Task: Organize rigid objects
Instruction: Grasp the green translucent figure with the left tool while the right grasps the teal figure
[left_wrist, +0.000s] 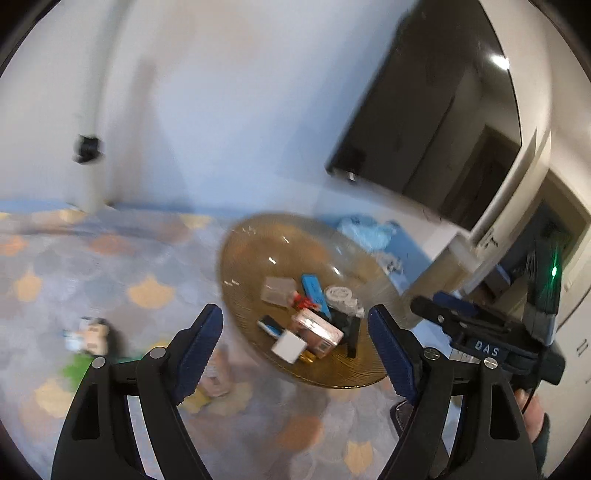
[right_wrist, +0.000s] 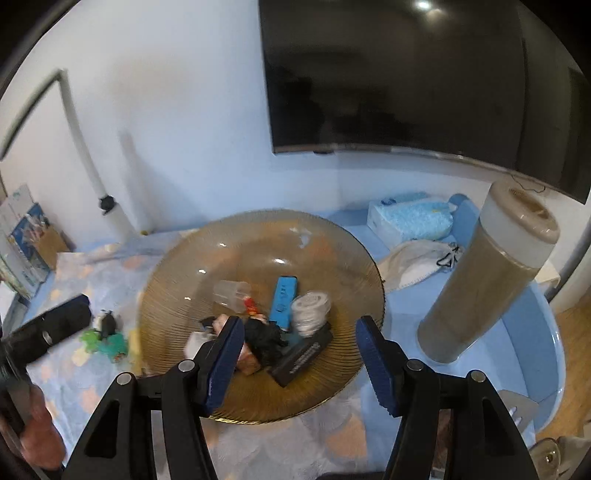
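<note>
An amber ribbed glass plate (right_wrist: 177, 280) sits on the patterned cloth and holds several small items: a blue remote (right_wrist: 282, 301), a white round container (right_wrist: 310, 308), a clear cup (right_wrist: 231, 291), a black box (right_wrist: 301, 356) and a dark-haired figurine (right_wrist: 264, 338). The plate also shows in the left wrist view (left_wrist: 251, 243), with a pink box (left_wrist: 316, 332) and a white cube (left_wrist: 290, 345) on it. My left gripper (left_wrist: 295, 350) is open and empty in front of the plate. My right gripper (right_wrist: 297, 363) is open and empty over the plate's near side.
A small figurine on a green base (right_wrist: 107, 334) lies on the cloth left of the plate, also in the left wrist view (left_wrist: 92, 339). A tall brown canister (right_wrist: 484, 280) stands at the right. A tissue pack (right_wrist: 410, 218) and a wall TV (right_wrist: 399, 74) are behind.
</note>
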